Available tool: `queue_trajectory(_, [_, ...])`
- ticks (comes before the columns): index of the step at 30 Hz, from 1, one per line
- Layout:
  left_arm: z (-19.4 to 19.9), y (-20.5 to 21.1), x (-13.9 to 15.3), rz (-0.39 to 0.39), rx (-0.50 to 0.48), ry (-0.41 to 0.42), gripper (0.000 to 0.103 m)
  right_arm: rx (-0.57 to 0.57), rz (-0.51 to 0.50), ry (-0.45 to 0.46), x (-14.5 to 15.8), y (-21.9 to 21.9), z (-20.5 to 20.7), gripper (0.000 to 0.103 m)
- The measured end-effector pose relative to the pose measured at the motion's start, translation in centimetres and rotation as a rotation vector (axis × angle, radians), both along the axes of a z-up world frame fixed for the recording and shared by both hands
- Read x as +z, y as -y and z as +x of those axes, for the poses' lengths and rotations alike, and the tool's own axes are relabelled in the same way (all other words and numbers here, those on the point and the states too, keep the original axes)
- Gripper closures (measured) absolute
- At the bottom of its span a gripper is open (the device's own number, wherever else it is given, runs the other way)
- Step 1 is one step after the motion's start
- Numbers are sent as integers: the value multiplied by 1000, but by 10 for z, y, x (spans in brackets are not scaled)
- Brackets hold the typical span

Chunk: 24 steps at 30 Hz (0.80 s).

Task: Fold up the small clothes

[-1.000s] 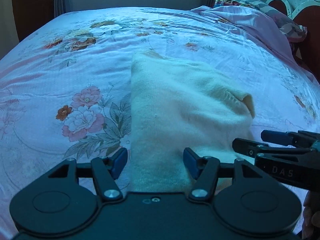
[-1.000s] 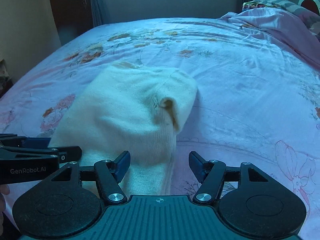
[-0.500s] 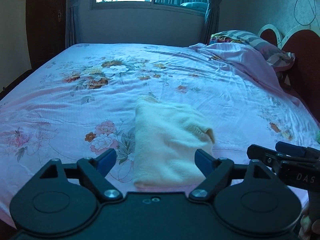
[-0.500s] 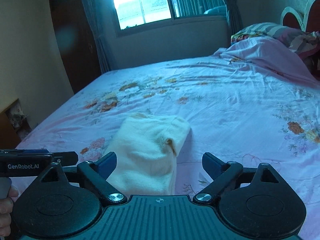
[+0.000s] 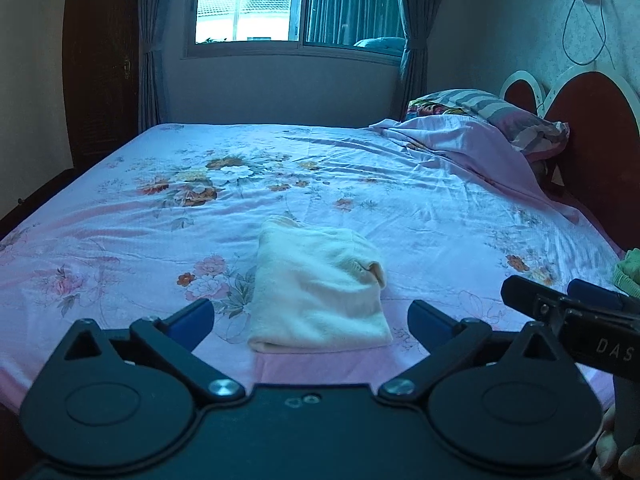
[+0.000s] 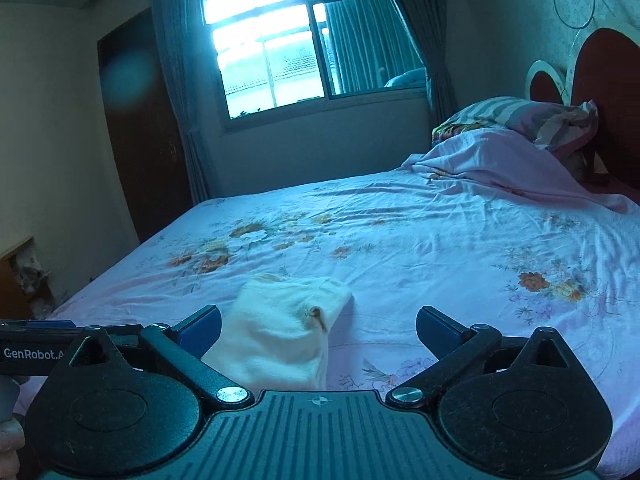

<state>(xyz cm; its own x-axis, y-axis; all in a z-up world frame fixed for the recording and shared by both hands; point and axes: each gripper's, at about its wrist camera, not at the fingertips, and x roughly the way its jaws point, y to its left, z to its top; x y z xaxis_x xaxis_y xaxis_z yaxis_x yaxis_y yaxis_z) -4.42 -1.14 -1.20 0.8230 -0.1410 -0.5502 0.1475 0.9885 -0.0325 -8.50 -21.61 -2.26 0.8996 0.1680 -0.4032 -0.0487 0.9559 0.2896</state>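
Observation:
A folded cream garment [image 5: 318, 290] lies flat on the pink floral bedsheet [image 5: 360, 208] near the front edge of the bed. It also shows in the right wrist view [image 6: 280, 328]. My left gripper [image 5: 310, 320] is open and empty, held back above the bed's front edge with the garment ahead between its fingers. My right gripper [image 6: 318, 326] is open and empty, to the right of the garment and also pulled back. The right gripper shows at the right of the left wrist view [image 5: 568, 320].
A crumpled pink cover [image 5: 460, 148] and striped pillow [image 5: 492, 114] lie at the head of the bed by the red headboard [image 5: 592, 140]. A green cloth [image 5: 630, 272] peeks in at the right edge. A window [image 5: 296, 4] is on the far wall.
Both grippers have drawn back and up away from the folded garment and opened wider. The garment stays put on the bed and looks smaller.

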Motion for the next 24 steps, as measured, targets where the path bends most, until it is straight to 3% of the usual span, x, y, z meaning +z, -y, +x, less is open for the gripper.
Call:
queue_trajectory(7, [-10, 6, 3, 47, -7, -8, 2, 5, 0, 14, 7, 1, -7, 0])
queue_trajectory(24, [-12, 0, 4, 18, 20, -20, 2, 11, -15, 49, 16, 3, -13, 0])
